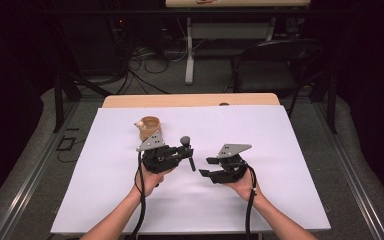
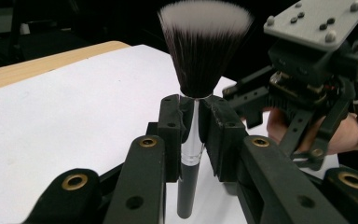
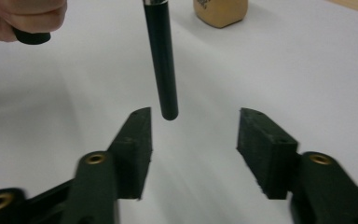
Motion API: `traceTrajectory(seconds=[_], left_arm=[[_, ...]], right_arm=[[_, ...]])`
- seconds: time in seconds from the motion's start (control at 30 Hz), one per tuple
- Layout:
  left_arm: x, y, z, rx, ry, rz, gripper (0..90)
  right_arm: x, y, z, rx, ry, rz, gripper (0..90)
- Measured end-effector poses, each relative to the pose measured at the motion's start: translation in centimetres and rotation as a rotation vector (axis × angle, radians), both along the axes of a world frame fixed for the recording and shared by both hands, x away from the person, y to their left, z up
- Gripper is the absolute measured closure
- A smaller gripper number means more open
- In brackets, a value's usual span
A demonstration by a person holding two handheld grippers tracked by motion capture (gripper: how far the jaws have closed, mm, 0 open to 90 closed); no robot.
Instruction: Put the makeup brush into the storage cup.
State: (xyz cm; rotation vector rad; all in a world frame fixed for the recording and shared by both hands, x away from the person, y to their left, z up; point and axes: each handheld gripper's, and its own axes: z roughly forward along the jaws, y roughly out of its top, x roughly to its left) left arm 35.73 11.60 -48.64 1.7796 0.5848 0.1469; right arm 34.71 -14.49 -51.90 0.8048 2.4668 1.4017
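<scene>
1. Holding the brush [image 2: 192, 140] tight, the left gripper [image 2: 193, 126] has its jaws shut on the silver neck — bristles point up.
2. Its black handle hangs above the white sheet [image 1: 105, 165] on the table [image 1: 130, 101].
3. The right gripper [image 3: 196, 135] has its jaws wide apart — the handle tip sits just past them, touching neither.
4. A tan cup [image 1: 150, 127] stands behind the left gripper.

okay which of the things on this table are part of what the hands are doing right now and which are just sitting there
In use:
- makeup brush, clamped upright in the left gripper
- right gripper, jaws apart just below the brush handle, not touching it

Lying about:
- small wooden cup behind the left gripper
- white sheet covering the table
</scene>
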Motion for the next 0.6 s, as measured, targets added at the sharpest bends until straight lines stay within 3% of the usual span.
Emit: traceTrajectory(seconds=[0.1,0.23,0.6], left_arm=[[0.0,0.2,0.2,0.010,-0.011,0.005,77.0],[0.1,0.5,0.3,0.018,-0.019,0.010,77.0],[0.1,1.2,0.8,0.046,-0.059,0.024,77.0]], right_arm=[[-0.1,-0.5,0.4,0.013,-0.017,-0.026,27.6],[-0.1,-1.4,0.9,0.029,-0.031,-0.053,17.6],[-0.4,-3.1,1.4,0.045,-0.066,-0.056,7.8]])
